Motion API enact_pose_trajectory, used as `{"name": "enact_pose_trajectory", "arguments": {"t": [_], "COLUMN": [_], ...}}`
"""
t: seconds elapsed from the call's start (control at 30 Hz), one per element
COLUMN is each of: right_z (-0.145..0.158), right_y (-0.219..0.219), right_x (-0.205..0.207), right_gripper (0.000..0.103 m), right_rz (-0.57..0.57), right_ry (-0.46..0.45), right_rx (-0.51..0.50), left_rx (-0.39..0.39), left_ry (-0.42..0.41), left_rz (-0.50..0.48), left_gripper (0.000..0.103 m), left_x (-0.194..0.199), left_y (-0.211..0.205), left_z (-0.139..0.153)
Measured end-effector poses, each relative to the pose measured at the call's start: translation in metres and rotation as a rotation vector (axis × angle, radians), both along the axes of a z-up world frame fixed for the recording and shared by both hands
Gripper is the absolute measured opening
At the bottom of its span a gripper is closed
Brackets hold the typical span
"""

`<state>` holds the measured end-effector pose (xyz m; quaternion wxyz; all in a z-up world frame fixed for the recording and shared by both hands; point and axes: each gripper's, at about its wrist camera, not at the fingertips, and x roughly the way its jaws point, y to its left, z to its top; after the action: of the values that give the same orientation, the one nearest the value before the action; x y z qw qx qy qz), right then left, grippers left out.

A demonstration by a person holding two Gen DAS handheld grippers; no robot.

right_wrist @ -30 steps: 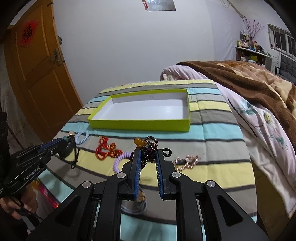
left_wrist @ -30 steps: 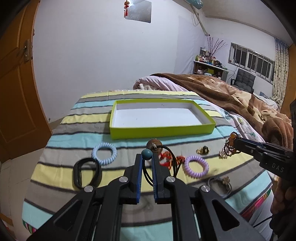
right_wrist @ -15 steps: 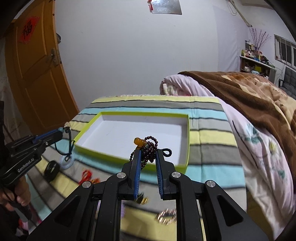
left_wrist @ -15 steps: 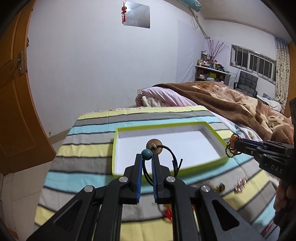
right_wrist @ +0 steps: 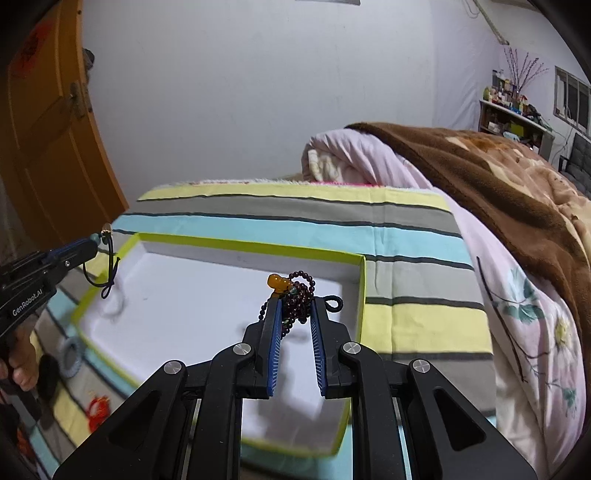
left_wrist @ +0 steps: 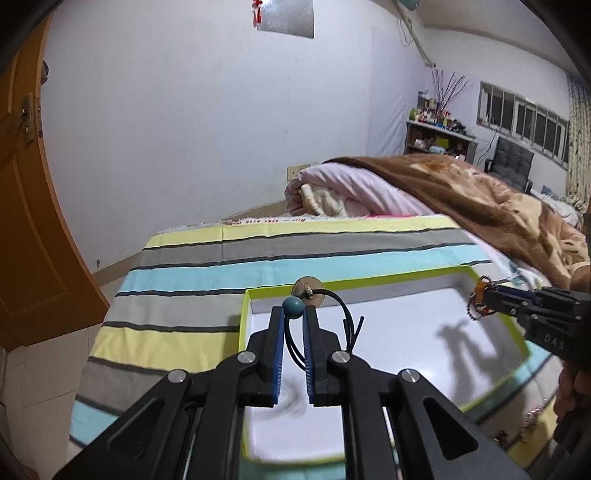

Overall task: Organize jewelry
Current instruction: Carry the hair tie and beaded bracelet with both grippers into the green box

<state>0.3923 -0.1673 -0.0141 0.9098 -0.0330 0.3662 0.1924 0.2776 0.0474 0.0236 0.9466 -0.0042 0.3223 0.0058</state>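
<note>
Both pieces hang directly above the white floor of the shallow lime-green cardboard tray (left_wrist: pixel 491 387). The left gripper (left_wrist: pixel 293 314), nearly closed, pinches a black cord necklace with a teal bead (left_wrist: pixel 293 308) over the tray's left end. The right gripper (right_wrist: pixel 294 304), closed on a dark red beaded bracelet with an amber bead (right_wrist: pixel 299 293), sits over the right end, so I'd say each only needs a straight drop.

Plain white wall (left_wrist: pixel 177 129) straight ahead, with a silvery sheet (left_wrist: pixel 286 16) and a red ornament (left_wrist: pixel 257 9) high up. Orange wooden door (left_wrist: pixel 26 221) to the left. Striped bedcover (left_wrist: pixel 295 247) below, ahead; brown blanket (left_wrist: pixel 480 195) over a pink quilt (left_wrist: pixel 351 188) to the right. Far right: cluttered shelf (left_wrist: pixel 439 134), barred window (left_wrist: pixel 524 110), dark chair (left_wrist: pixel 511 166). Pale tiled floor (left_wrist: pixel 44 376) lower left.
</note>
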Motion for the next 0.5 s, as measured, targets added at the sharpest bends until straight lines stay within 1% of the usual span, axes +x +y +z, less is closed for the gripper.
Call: {"name": "enact_pose_trajectory", "arguments": {"t": [0.27,0.37,0.5], "right_z": [-0.016,-0.022,-0.023], "right_y": [0.005,0.003,0.003], "right_x": [0.030,0.038,0.043], "right_gripper": [0.016,0.016,0.017], "right_rz": [-0.022,-0.042,-0.042], "right_ry": [0.040,0.058,0.063], "right_rx": [-0.029,-0.037,-0.037], "left_rx": [0.013,0.012,0.017], "left_ry": [0.077,0.090,0.100], "left_rz": [0.021,0.023,0.023], "left_gripper": [0.010,0.010,0.011], "left_x": [0.029,0.034,0.040], "left_y": [0.005,0.007,0.009], "left_z": [-0.026,-0.032,-0.037]}}
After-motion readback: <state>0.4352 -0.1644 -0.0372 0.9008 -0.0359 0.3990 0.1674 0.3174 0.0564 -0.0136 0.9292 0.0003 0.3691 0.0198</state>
